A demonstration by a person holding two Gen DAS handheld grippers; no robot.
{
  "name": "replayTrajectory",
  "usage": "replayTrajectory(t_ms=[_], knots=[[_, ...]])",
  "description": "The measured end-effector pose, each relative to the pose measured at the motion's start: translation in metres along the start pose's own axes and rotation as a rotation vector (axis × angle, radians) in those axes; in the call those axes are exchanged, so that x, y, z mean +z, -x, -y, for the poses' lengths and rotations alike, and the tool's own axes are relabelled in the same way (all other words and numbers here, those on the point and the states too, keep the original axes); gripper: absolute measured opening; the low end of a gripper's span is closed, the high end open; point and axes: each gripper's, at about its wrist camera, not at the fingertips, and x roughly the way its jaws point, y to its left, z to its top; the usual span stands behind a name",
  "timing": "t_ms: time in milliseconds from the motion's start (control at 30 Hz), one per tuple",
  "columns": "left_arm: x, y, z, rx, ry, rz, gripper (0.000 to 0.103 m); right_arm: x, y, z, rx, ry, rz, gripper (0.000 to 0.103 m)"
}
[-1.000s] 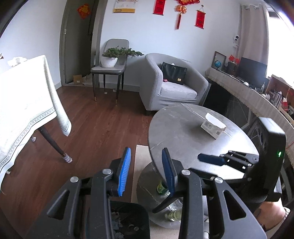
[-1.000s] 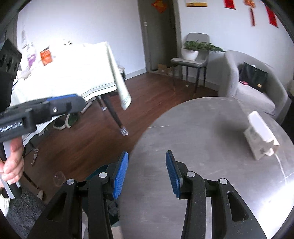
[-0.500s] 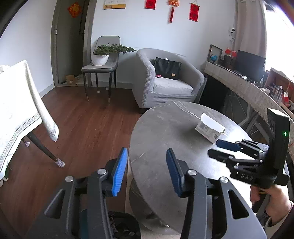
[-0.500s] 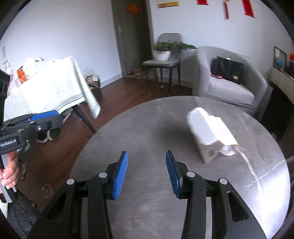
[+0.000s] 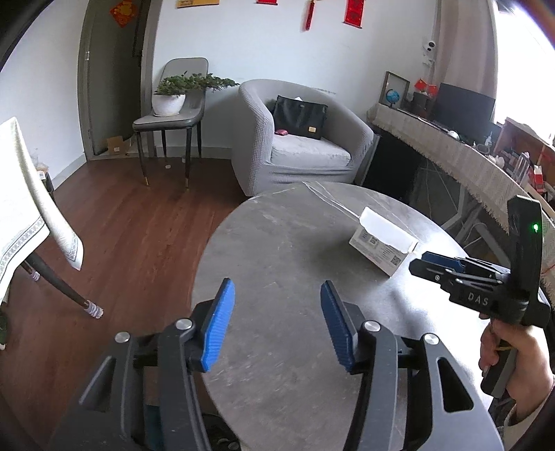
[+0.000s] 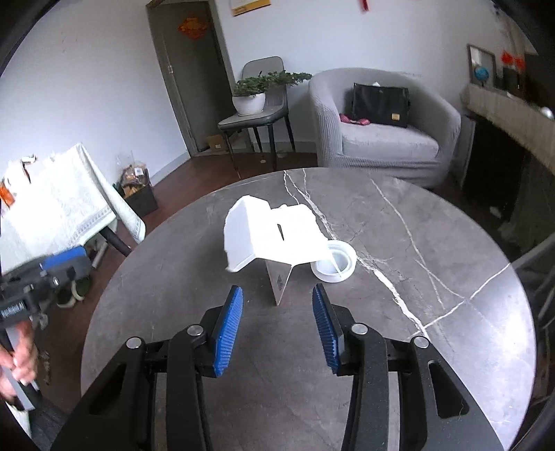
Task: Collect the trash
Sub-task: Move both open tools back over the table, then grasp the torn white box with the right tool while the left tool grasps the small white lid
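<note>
Jaws spread on both grippers; one box [image 6: 274, 236], one lid [image 6: 333, 262].

I see a living room with pale walls [image 5: 215, 38] and a dark wood floor [image 5: 138, 236]. A round grey marble surface [image 6: 433, 243], veined in white, fills my foreground. Behind it stands a grey tub armchair [image 5: 298, 138] with a black bag [image 5: 300, 116] on its seat, and beside that a grey chair [image 5: 173, 114] carrying a potted plant [image 5: 173, 95]. A grey door [image 6: 189, 73] sits in the corner, red hangings [image 5: 354, 10] on the wall above. A cloth-covered table [image 6: 66, 201] is at my left; a fringed sideboard [image 5: 447, 152] with a dark screen [image 5: 464, 107] runs along the right, where bright daylight [image 5: 520, 62] floods in.
</note>
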Motion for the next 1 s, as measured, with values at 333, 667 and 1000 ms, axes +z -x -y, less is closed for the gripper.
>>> replayTrajectory(t_ms=[333, 667, 1000], knots=[[0.004, -0.021, 0.005, -0.014, -0.009, -0.028, 0.058, 0.015, -0.025, 0.006, 0.017, -0.039, -0.027, 0.031], [0.007, -0.031, 0.014, -0.052, -0.019, -0.048, 0.066, 0.029, -0.039, 0.014, 0.053, -0.087, -0.009, 0.014], [0.015, -0.043, 0.048, -0.075, -0.097, -0.034, 0.083, 0.035, -0.016, 0.024, 0.101, -0.065, 0.060, 0.001]])
